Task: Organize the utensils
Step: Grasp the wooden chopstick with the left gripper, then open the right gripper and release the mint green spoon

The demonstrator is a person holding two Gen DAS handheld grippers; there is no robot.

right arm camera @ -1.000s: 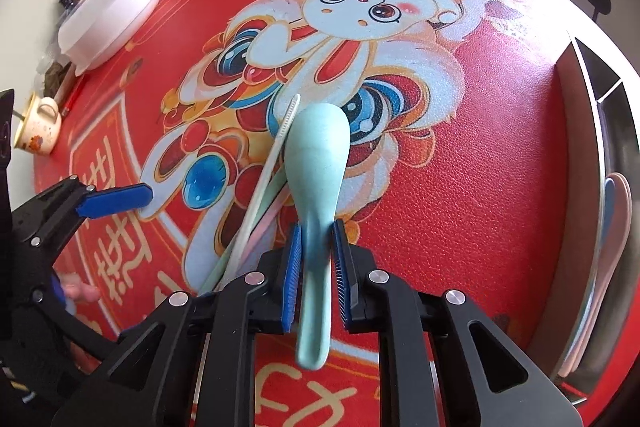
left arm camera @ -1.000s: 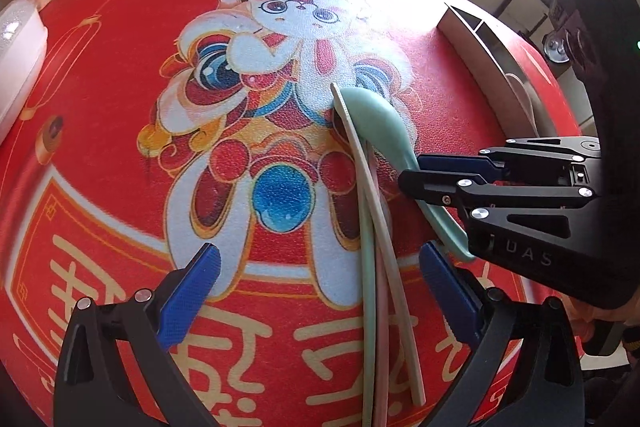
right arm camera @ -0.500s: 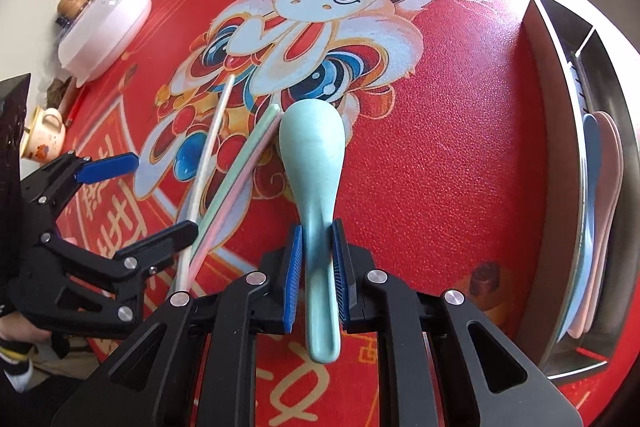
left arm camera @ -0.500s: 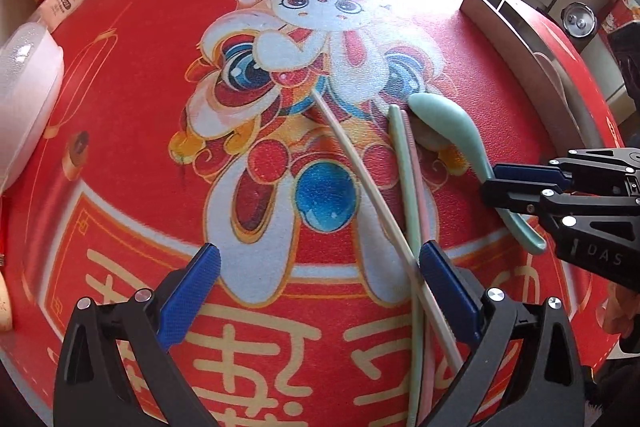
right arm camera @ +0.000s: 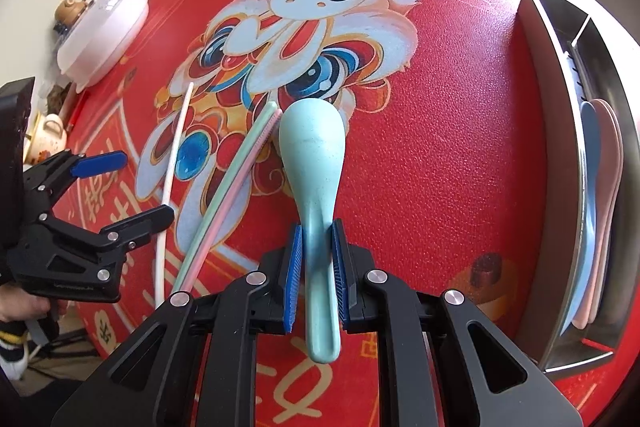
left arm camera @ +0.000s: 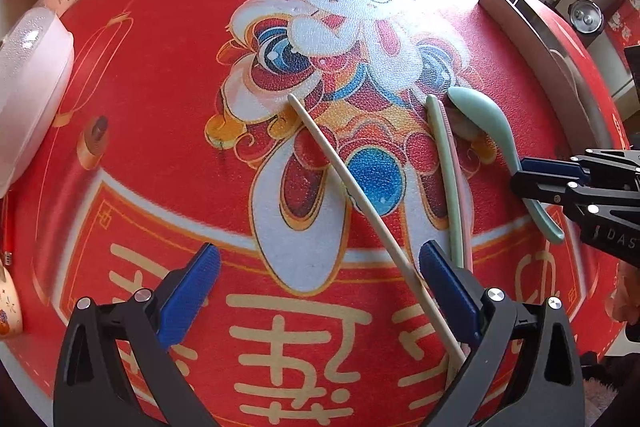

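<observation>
near the table's right edge, beside the metal tray (right arm camera: pixel 560 75), the teal spoon (right arm camera: pixel 314 163) is clamped by the right gripper (right arm camera: pixel 316 263); the left gripper (left arm camera: pixel 316 291) is held apart over a white chopstick (left arm camera: pixel 360 199).

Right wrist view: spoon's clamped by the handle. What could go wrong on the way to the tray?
1. The right gripper pinches only the narrow handle of the teal spoon; the heavy bowl sticks out ahead and could pivot or slip.
2. The metal tray compartment already holds a blue spoon and a pink spoon, so the new one may ride up on them.
3. The open left gripper straddles the white chopstick and could nudge it.
</observation>
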